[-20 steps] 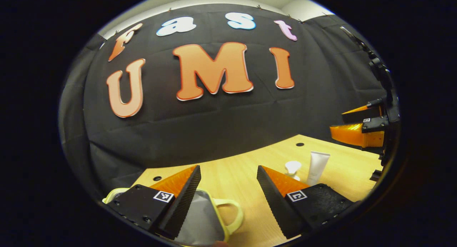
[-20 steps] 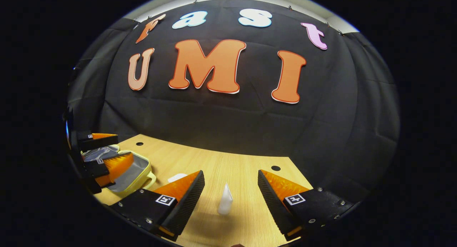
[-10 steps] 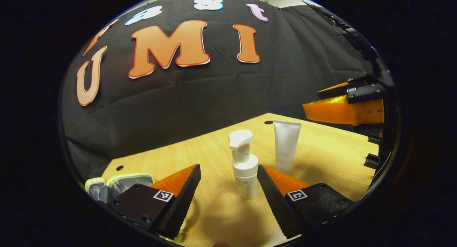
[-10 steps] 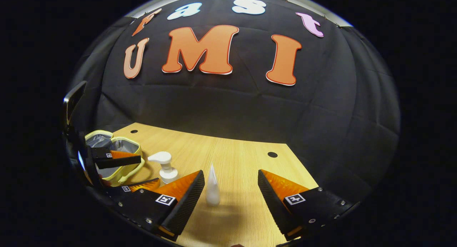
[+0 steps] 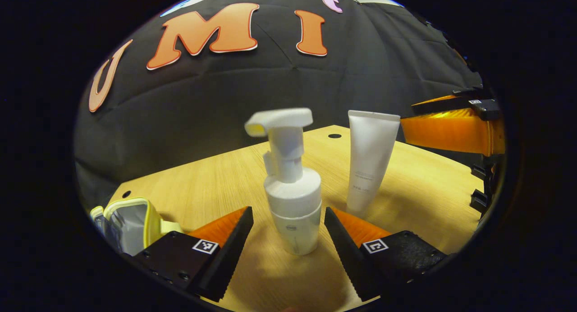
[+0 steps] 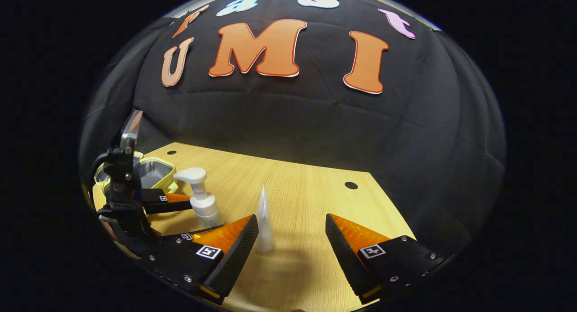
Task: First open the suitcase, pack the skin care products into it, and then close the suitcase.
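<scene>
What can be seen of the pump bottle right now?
The pump bottle is white, plastic-looking, with a round body, a neck and a flat nozzle head turned sideways. It stands upright on the wooden table, between the open fingers of the left tool, which don't press on it. A white tube stands apart beside it. In the right gripper view it stands near the open suitcase.

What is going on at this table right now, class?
A person works two handheld grippers over a wooden table. The left gripper is open, its fingers on either side of an upright white pump bottle, not visibly touching it. The right gripper is open near a white tube standing on its cap. The small yellow suitcase lies open to the left; neither product is packed yet.
</scene>
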Tool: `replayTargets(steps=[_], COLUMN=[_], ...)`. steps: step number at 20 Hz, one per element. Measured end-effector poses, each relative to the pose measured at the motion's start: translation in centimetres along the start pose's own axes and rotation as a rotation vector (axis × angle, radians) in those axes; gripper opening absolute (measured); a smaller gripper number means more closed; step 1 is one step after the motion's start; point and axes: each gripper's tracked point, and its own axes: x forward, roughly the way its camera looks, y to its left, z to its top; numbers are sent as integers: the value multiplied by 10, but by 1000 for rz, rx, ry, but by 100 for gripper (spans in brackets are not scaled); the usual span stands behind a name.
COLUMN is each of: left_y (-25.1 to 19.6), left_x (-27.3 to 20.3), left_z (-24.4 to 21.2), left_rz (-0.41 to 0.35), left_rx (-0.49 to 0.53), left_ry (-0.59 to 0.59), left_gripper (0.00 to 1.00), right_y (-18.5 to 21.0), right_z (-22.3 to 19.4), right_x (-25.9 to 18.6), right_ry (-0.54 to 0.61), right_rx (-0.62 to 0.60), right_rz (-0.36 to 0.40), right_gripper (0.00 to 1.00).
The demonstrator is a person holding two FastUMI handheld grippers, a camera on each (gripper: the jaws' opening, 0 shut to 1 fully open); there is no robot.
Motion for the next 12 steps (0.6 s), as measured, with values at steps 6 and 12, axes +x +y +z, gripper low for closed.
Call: replayTargets(steps=[6,12], left_y=[-10,-2], left_x=[18,10], left_z=[-7,-5], left_rz=[-34,1], left_rx=[-45,-81], left_ry=[11,29], left_gripper=[75,60], right_y=[10,22], right_z=[-29,-56], right_x=[10,37], right_ry=[32,80], right_rx=[-22,-5], right_rz=[68,121], right_gripper=[96,96])
